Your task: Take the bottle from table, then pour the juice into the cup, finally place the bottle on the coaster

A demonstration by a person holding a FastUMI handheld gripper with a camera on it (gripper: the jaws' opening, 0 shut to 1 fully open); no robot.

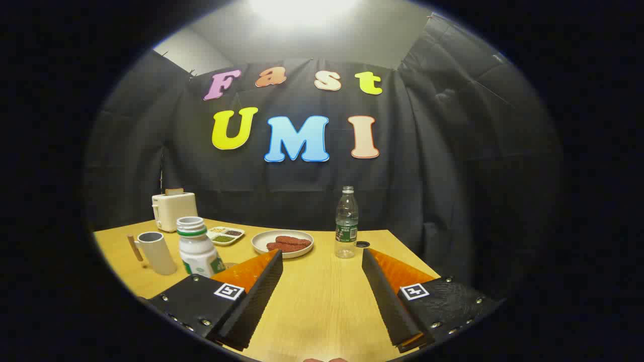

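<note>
the gripper [322,259] is released, its two fingers spread wide apart above the wooden worktop [322,301] with nothing between them but bare wood. the task's bottle [197,247], white with a green band at the neck and its mouth uncapped, stands upright on the worktop just beyond the left finger [261,281], close to its tip and partly behind it, not touched by it. the cup [156,252], pale with a wooden handle sticking out on its far side, stands just left of that bottle. a small dark round thing [363,244], perhaps the coaster, lies just ahead of the right finger's tip. next to it, a little farther left, a clear water bottle [346,222] with a green label stands upright. straight ahead between the fingers, farther off, sits a white plate [282,243] with reddish sausages. beyond the white bottle lie a small divided tray [225,235] and, farther back, a cream toaster [174,209].
</note>
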